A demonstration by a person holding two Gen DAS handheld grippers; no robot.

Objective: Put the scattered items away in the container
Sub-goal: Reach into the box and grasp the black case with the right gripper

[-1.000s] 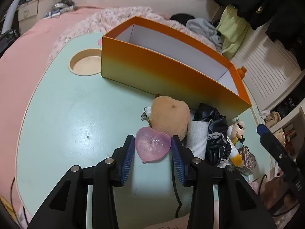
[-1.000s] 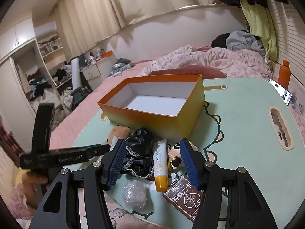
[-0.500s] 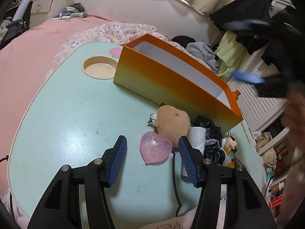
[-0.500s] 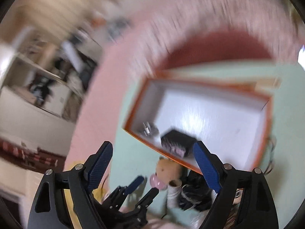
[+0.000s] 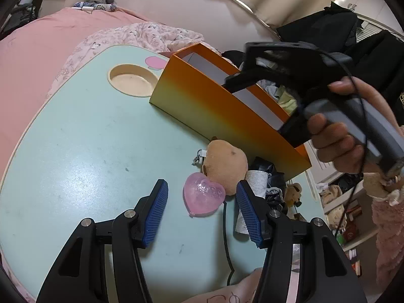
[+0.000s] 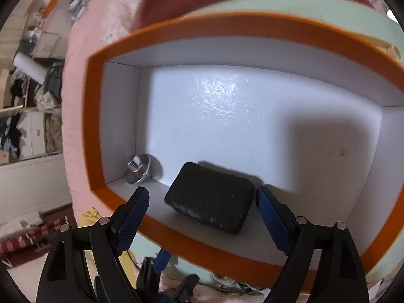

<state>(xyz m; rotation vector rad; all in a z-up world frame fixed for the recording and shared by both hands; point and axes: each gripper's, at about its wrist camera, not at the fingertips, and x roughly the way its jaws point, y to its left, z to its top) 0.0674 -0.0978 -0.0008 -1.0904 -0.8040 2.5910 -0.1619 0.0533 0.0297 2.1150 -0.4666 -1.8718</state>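
Observation:
The orange box [image 5: 202,106] stands on the mint table [image 5: 88,151]. A pink heart [image 5: 203,193] lies on the table between the fingers of my left gripper [image 5: 201,184], which is open and does not touch it. Beside the heart are a brown plush toy [image 5: 224,162] and a black-and-white cloth bundle [image 5: 265,176]. My right gripper [image 6: 202,193] hangs over the box [image 6: 227,27] pointing down, its jaws opening. Below them a black pouch [image 6: 210,198] lies on the white box floor, free of the pads. A small silver object [image 6: 139,168] sits in the box corner.
A hand [image 5: 348,126] holds the right gripper above the box's right end. The table has a round cup recess [image 5: 131,80] at the far left. A small figure toy [image 5: 293,194] lies past the bundle. A pink bed surrounds the table.
My left jaws have spread away from the pink heart, which stays on the table. My right gripper swung from the pile to above the box and opened; the black pouch now lies inside.

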